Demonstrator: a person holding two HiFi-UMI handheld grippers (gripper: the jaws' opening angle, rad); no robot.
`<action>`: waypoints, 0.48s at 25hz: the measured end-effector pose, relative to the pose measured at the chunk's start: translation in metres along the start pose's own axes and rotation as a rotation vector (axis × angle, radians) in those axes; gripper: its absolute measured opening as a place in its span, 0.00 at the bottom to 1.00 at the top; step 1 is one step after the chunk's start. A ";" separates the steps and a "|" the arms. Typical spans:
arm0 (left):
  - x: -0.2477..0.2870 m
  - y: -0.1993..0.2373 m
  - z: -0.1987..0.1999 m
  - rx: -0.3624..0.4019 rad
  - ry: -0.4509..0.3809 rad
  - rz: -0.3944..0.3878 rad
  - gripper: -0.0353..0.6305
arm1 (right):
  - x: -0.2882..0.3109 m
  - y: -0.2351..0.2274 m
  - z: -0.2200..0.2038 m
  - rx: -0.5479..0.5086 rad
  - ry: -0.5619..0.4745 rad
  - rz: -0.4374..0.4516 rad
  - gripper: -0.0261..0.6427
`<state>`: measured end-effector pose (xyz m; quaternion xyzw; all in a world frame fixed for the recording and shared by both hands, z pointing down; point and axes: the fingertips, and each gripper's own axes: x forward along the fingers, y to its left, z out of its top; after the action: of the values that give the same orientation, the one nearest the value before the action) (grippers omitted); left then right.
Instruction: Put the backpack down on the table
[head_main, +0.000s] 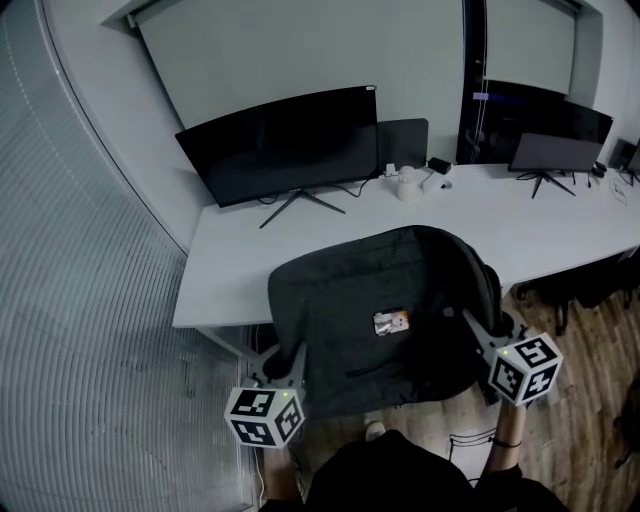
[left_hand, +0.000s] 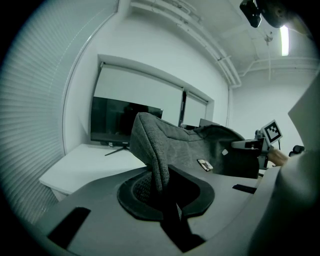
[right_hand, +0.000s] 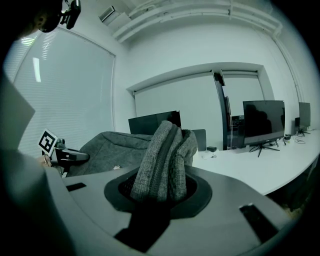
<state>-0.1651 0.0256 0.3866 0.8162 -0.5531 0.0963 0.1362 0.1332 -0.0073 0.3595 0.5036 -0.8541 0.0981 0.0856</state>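
A dark grey fabric backpack with a small tag on its face hangs in the air between my two grippers, its far part over the near edge of the white table. My left gripper is shut on the backpack's lower left edge, and the left gripper view shows a thin fold of grey cloth pinched in the jaws. My right gripper is shut on the right side, where a thick bunch of fabric fills the jaws.
On the table stand a wide dark monitor, a second monitor at the right, and a white cup with small items near the wall. Window blinds run along the left. Wooden floor shows at the lower right.
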 end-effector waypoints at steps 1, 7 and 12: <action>0.004 0.003 0.002 -0.004 -0.002 -0.004 0.12 | 0.004 0.000 0.002 -0.003 -0.004 -0.004 0.20; 0.020 0.022 0.017 0.003 -0.024 -0.017 0.12 | 0.021 0.000 0.016 -0.006 -0.035 -0.022 0.20; 0.033 0.026 0.025 0.004 -0.034 -0.032 0.12 | 0.028 -0.006 0.025 -0.012 -0.048 -0.036 0.20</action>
<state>-0.1766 -0.0208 0.3760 0.8267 -0.5420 0.0814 0.1270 0.1239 -0.0404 0.3431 0.5205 -0.8473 0.0795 0.0698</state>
